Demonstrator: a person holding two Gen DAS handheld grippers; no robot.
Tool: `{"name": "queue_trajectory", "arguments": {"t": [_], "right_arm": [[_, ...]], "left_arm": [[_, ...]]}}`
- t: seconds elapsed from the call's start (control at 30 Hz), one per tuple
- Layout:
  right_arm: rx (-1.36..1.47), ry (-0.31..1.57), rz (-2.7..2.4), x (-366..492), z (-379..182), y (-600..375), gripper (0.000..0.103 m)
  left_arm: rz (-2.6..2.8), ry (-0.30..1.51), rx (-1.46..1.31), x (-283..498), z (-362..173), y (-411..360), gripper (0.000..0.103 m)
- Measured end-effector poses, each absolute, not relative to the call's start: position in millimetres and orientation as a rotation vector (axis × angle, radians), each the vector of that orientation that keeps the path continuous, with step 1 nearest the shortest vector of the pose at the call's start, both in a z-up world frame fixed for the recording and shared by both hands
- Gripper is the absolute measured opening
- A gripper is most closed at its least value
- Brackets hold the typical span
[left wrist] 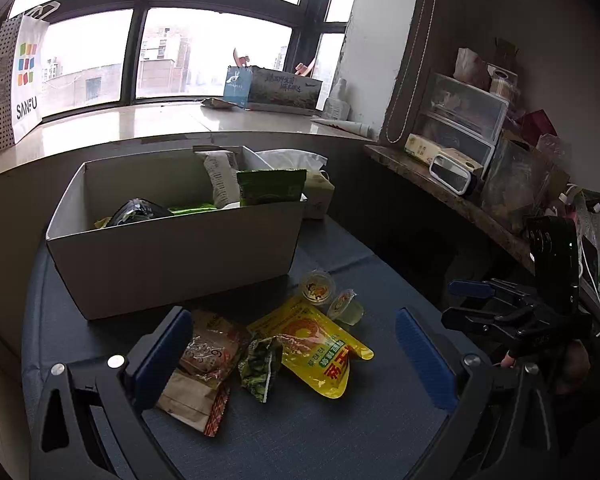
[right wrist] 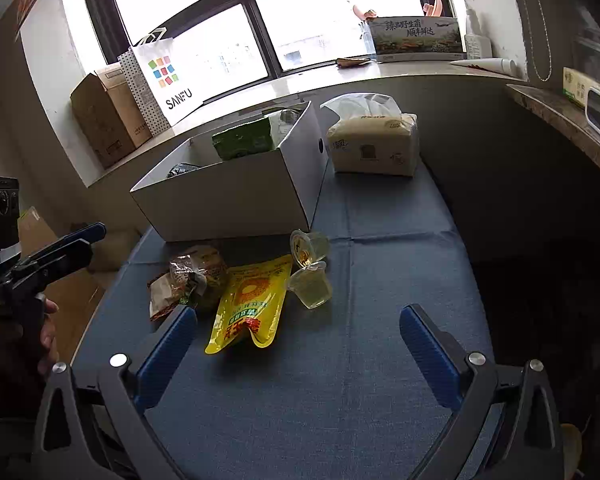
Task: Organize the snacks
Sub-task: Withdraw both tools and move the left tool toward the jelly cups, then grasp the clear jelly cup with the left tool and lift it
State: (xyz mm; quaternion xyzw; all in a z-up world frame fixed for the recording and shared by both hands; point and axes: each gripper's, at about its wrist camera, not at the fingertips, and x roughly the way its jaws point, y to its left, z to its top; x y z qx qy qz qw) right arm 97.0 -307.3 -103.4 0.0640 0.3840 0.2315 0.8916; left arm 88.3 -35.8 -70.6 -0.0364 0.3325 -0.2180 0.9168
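Here the left gripper point(left wrist: 294, 354) hangs over the blue table point(right wrist: 340, 380) with its blue-padded fingers point(left wrist: 422, 356) spread wide and nothing between them gripped. Its left pad sits just against the brown snack packet point(left wrist: 204, 364), while the crumpled green wrapper point(left wrist: 260, 364) and the yellow pouch point(left wrist: 316, 344) lie between the two pads, closer to the left one. The right gripper point(right wrist: 298, 344) is likewise spread wide and empty; the lower end of the yellow pouch point(right wrist: 248, 304) lies just inside its left finger, and the brown snack packet point(right wrist: 188, 276) and green wrapper lie just beyond that fingertip, leaving bare cloth ahead of the right finger. Just past the pouch stand two jelly cups point(right wrist: 310, 268), one tipped against the other. Behind them the white box point(left wrist: 172, 256) stands open, already holding a green packet point(left wrist: 270, 186), a dark packet and others. Beside the box's far right corner rests a tissue pack point(right wrist: 374, 142). Beyond, on the windowsill point(left wrist: 140, 120), stands a SANFU paper bag point(right wrist: 160, 80).
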Motion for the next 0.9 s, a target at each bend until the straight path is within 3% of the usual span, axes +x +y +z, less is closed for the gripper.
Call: {"name": "queue_trajectory", "arguments": {"t": [0.63,0.7,0.73,0.77,0.83,0.9], "right_arm": [[0.247,0.773,0.375,70.8,-105.9,-370.5,0.103],[0.249,0.778,0.377,71.0,-107.5,-370.8,0.103],[0.248,0.78,0.377,71.1,-108.4,-370.6,0.103],[0.246,0.782,0.375,71.1,-109.4,-370.6,0.103],[0.248,0.785,0.378,71.2,-111.3,-370.3,0.103],[0.248,0.792,0.376,71.5,-113.1,-370.1,0.103]], "left_arm": [[-0.565,0.875,0.045,194.1,-150.3,-155.3,0.101],[-0.556,0.889,0.1,197.7,-157.8,-162.1,0.084],[-0.544,0.913,0.122,200.4,-162.8,-165.3,0.054],[-0.551,0.934,0.11,202.2,-166.3,-165.3,0.04],[-0.572,0.94,0.069,203.5,-165.7,-164.3,0.025],[-0.541,0.92,0.099,202.1,-162.3,-165.9,0.022]]}}
